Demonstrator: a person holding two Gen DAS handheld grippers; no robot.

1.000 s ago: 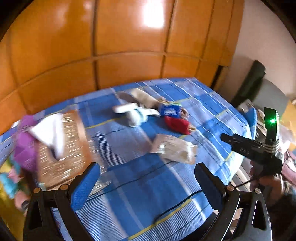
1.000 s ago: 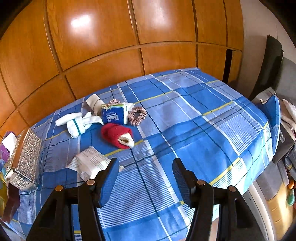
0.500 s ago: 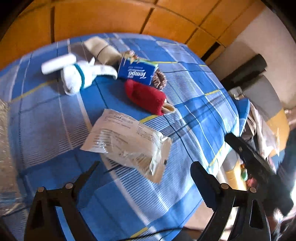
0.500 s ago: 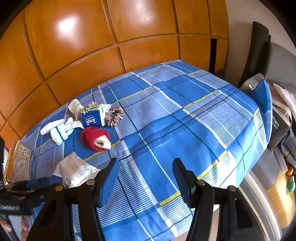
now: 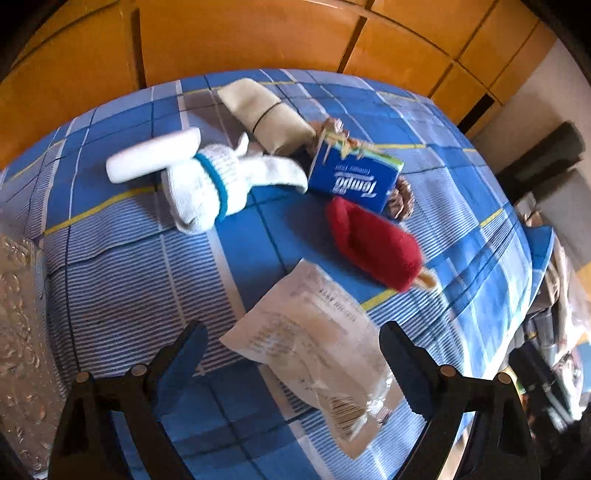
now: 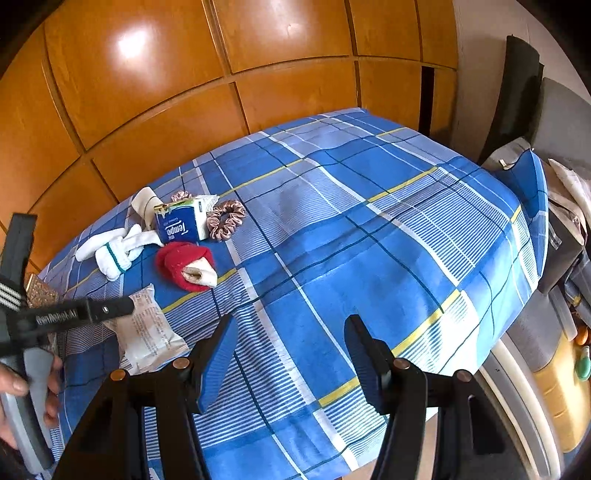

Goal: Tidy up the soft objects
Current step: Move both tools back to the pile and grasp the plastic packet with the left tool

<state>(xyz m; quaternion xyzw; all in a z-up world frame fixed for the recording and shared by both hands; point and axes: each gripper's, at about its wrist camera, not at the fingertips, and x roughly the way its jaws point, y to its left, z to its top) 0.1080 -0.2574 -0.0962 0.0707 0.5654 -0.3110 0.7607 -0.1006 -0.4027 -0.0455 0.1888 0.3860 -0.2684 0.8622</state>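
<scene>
The left hand-held gripper [image 5: 291, 354] hangs low over the blue plaid cloth [image 6: 369, 236] with its two blue-padded fingers [image 5: 181, 354] spread wide and nothing between them but the clear plastic packet [image 5: 314, 350] lying flat on the cloth beneath, untouched as far as can be told; just beyond the packet lies a red slipper-sock [image 5: 373, 245] with a pale tip, and behind it a blue Tempo tissue pack [image 5: 354, 181], a brown satin scrunchie [image 5: 400, 195] touching the pack's right side, a bundle of white socks [image 5: 207, 184] with a teal band to the left, and a rolled beige cloth [image 5: 266, 114] at the far edge by the orange wooden panels [image 5: 258, 33]; an embossed metallic box [image 5: 18, 325] sits at the left edge. The right hand-held gripper [image 6: 288, 358] is likewise wide open and empty, held above bare cloth well to the right of the cluster; from its view the packet [image 6: 147, 332] lies at lower left under the left tool's black arm, with the slipper-sock [image 6: 184, 266], tissue pack [image 6: 181, 223], scrunchie [image 6: 226, 219] and white socks [image 6: 110, 251] grouped behind it.
</scene>
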